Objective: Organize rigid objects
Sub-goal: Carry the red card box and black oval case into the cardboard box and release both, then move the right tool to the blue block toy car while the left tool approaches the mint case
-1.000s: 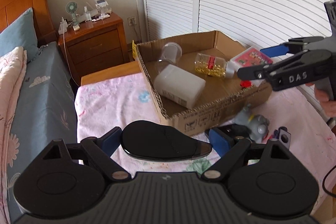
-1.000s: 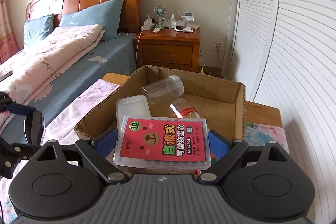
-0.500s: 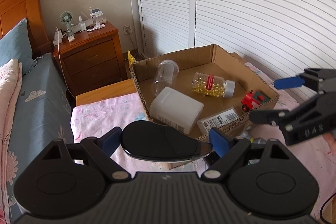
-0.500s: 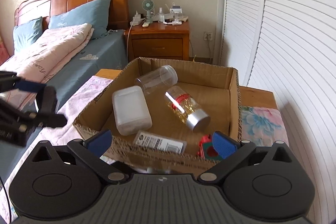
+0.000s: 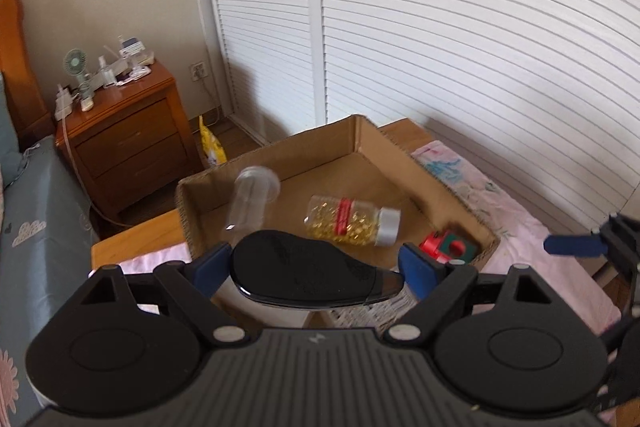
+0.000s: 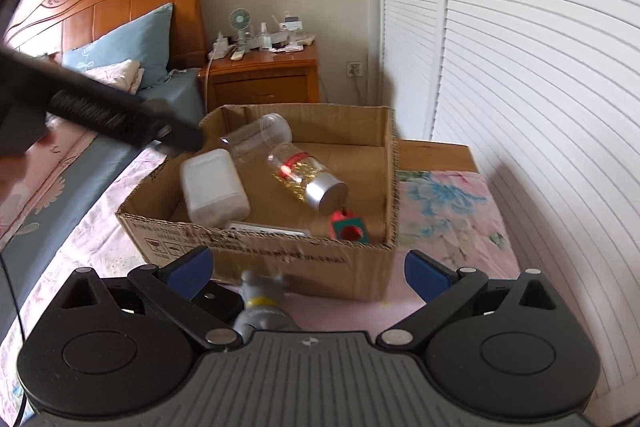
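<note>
My left gripper (image 5: 316,269) is shut on a flat black oval object (image 5: 312,275) and holds it above the near side of a cardboard box (image 5: 360,131). In the box lie a clear plastic jar (image 5: 250,203), a bottle of yellow capsules (image 5: 352,221), a red and green toy (image 5: 448,247), a white container (image 6: 212,187) and a flat pack (image 6: 268,229). My right gripper (image 6: 308,269) is open and empty, in front of the box (image 6: 280,259), just above a grey figure (image 6: 262,301). The black object also shows in the right wrist view (image 6: 120,115).
The box sits on a table with a pink floral cloth (image 6: 448,211). A bed with blue and pink bedding (image 6: 80,163) is on the left. A wooden nightstand (image 5: 124,131) stands behind. White louvred doors (image 5: 480,47) run along the right.
My right gripper let the red-labelled pack fall into the box, opened and drew back low in front of it. My left gripper carried the black object up over the box.
</note>
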`<state>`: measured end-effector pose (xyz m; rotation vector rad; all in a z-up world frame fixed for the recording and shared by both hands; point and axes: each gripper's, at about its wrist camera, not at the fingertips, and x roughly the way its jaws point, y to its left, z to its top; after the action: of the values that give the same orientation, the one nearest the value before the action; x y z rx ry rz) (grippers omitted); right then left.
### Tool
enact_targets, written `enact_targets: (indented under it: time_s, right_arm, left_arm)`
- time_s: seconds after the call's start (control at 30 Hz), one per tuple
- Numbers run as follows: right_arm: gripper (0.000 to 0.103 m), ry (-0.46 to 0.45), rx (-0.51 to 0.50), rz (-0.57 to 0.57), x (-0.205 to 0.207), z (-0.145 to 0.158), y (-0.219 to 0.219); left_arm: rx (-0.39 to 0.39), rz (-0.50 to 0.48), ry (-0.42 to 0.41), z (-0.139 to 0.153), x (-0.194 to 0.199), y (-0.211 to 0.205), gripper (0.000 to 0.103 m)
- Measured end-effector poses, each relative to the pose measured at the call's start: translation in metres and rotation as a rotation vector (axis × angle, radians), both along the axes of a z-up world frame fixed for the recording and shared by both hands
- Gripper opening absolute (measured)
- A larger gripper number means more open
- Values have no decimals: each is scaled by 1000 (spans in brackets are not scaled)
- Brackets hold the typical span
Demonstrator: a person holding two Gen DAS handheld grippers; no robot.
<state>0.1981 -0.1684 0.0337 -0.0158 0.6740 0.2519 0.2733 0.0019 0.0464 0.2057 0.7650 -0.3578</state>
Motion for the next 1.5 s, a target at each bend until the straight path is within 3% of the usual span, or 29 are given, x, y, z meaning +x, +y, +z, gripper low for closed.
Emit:
enact_targets:
  time_s: [0.33, 0.57, 0.7, 0.83, 1.13, 1.5]
  right_arm:
    - [103, -2, 49, -109, -13, -8, -35]
    - [103, -5, 27, -174, -15, -13, -52]
    - [103, -11, 7, -192, -16, -16, -57]
    - [103, -6, 1, -183, -17, -18, -58]
    - [103, -7, -19, -153, -26, -17, -48]
    - [103, -17, -43, -148, -48, -10, -33]
  left_arm:
    - [28, -63, 67, -14, 59, -63, 89]
    - [56, -19, 125, -38, 106, -87, 89]
    - [84, 31, 119, -48, 126, -90, 90]
    - [58, 58, 139, -49, 136, -89, 91]
    - [70, 22, 109, -28, 100, -77, 91]
    - [46, 5, 24, 4, -3, -28, 97]
